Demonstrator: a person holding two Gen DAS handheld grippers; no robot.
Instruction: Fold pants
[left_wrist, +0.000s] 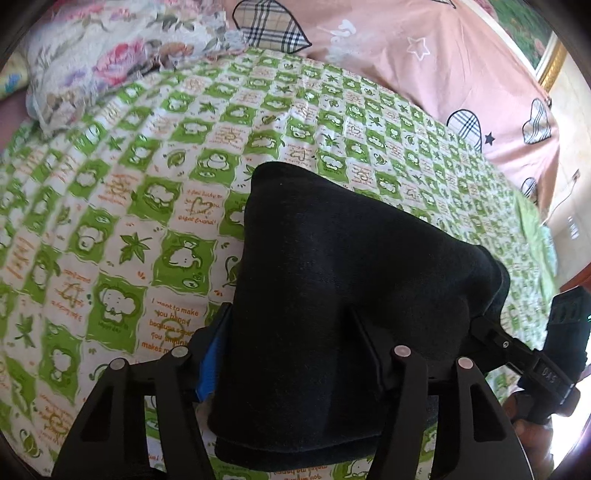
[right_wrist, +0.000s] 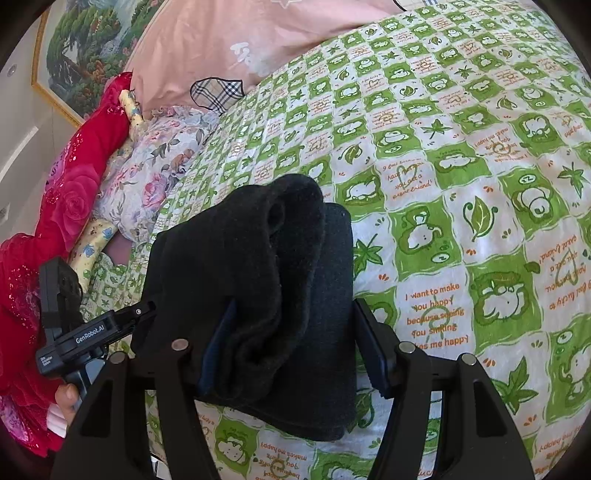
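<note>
The black pants (left_wrist: 332, 280) lie folded in a thick bundle on the green-and-white checked bedsheet (left_wrist: 122, 206). My left gripper (left_wrist: 291, 325) straddles one end of the bundle, its fingers wide apart with the cloth between them. My right gripper (right_wrist: 295, 317) straddles the other end of the pants (right_wrist: 258, 266), fingers also wide apart, the rolled top layer bulging up between them. Each gripper shows in the other's view: the right one at the right edge of the left wrist view (left_wrist: 532, 354), the left one at the left edge of the right wrist view (right_wrist: 85, 336).
A pink quilt with plaid patches (left_wrist: 424, 66) lies along the far side of the bed. A floral pillow (left_wrist: 99, 55) and a red rose blanket (right_wrist: 66, 192) lie at the head end. A framed landscape painting (right_wrist: 85, 44) hangs on the wall.
</note>
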